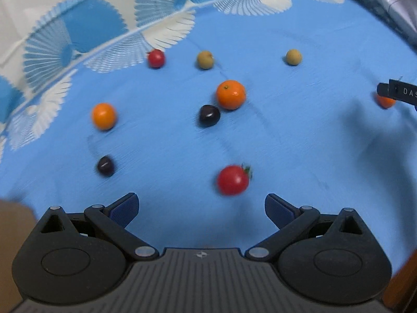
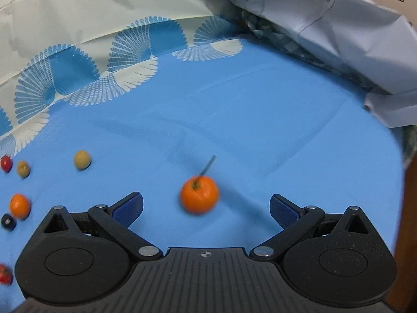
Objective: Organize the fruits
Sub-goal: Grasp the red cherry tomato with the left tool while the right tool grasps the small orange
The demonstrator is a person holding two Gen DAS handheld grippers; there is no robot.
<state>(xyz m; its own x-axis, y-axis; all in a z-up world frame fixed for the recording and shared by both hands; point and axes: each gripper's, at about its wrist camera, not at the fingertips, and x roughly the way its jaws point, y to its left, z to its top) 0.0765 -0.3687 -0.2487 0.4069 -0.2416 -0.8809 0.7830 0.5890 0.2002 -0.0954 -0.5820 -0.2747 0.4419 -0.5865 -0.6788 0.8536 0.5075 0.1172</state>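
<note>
Both tongs were spread wide with nothing in them. Left tongs point(image 1: 202, 208) hung low over a blue cloth point(image 1: 286, 143), with a red tomato point(image 1: 232, 180) just past the tips. Right tongs point(image 2: 206, 210) had a stemmed orange point(image 2: 199, 194) sitting between the blue pads point(image 2: 127, 210), not touching either one.

That cloth covered the whole surface; what lay under it could not be told. It had white and blue fan shapes point(image 1: 78, 34) along its far left edge. At the far right lay a pale crumpled sheet point(image 2: 351, 39).

More fruit sat apart on the cloth: a big orange point(image 1: 231, 94) touching a dark plum point(image 1: 209, 115), a small orange point(image 1: 103, 116) to the left, another dark plum point(image 1: 105, 166) nearer, a far small tomato point(image 1: 156, 58), and two tan round fruits point(image 1: 205, 59) point(image 1: 293, 57).

Everything looked smeared. In the left view, a black bar point(image 1: 398, 91) at the right edge hid part of an orange fruit point(image 1: 384, 101).
</note>
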